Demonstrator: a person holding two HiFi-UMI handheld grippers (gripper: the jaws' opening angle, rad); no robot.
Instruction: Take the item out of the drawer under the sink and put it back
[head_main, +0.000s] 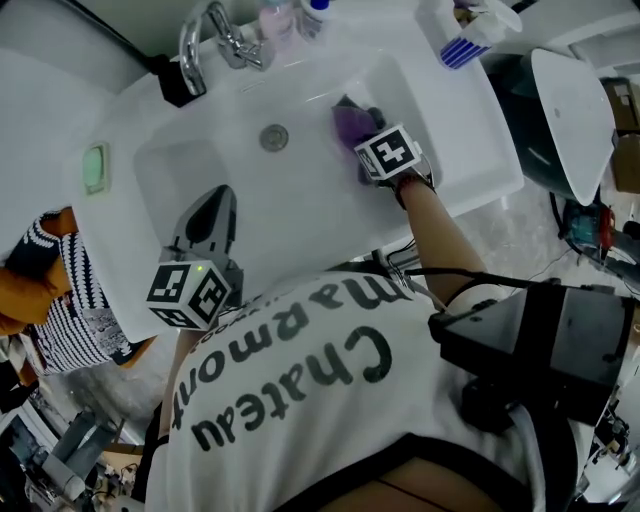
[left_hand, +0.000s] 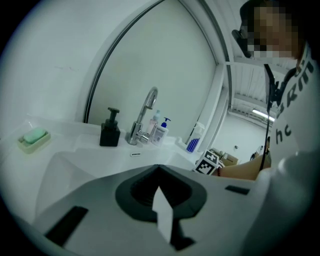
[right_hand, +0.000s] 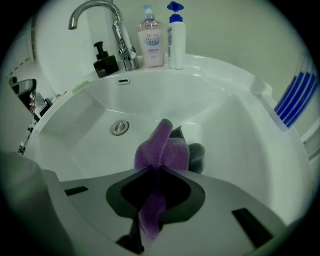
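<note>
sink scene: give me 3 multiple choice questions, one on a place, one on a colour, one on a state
1. Where is the cloth?
A in the basin
B on the soap dish
C draped on the faucet

2. What colour is most of the cloth?
A green
B purple
C orange

3. The right gripper is:
A open and empty
B shut on the cloth
C shut on the faucet

Answers:
1 A, it hangs inside the white bowl near the drain.
2 B, its pile shows purple in both views.
3 B, the cloth is pinched between the jaws.
</note>
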